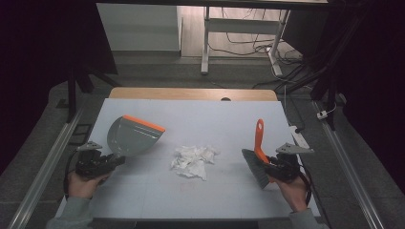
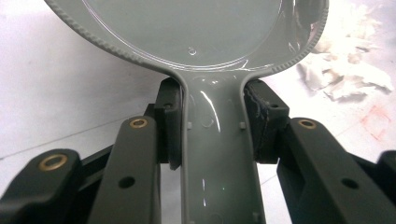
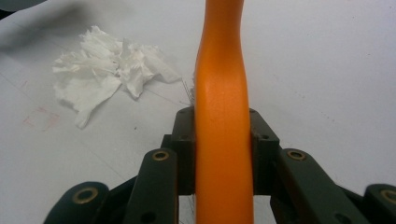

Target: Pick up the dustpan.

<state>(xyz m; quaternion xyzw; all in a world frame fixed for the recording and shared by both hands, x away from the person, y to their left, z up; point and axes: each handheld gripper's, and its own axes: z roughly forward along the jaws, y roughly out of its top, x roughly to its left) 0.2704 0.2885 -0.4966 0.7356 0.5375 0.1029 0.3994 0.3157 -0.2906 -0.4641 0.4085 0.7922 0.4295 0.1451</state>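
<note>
A grey dustpan (image 1: 130, 137) with an orange lip lies at the table's left, and its handle (image 2: 218, 154) is clamped by my left gripper (image 1: 113, 161), which is shut on it. At the right, my right gripper (image 1: 270, 168) is shut on the orange handle (image 3: 223, 135) of a small brush (image 1: 258, 157) with grey bristles pointing down-left. Crumpled white tissue (image 1: 193, 161) sits on the white table (image 1: 205, 119) between the two tools, also seen as torn paper (image 3: 105, 77) in the right gripper view and at the upper right as paper (image 2: 348, 70) in the left gripper view.
A faint red mark (image 3: 41, 117) is drawn on the table near the tissue. A wooden strip (image 1: 191, 93) edges the table's far side. Metal rails run along both sides, with desk legs and cables (image 1: 248, 45) on the floor beyond.
</note>
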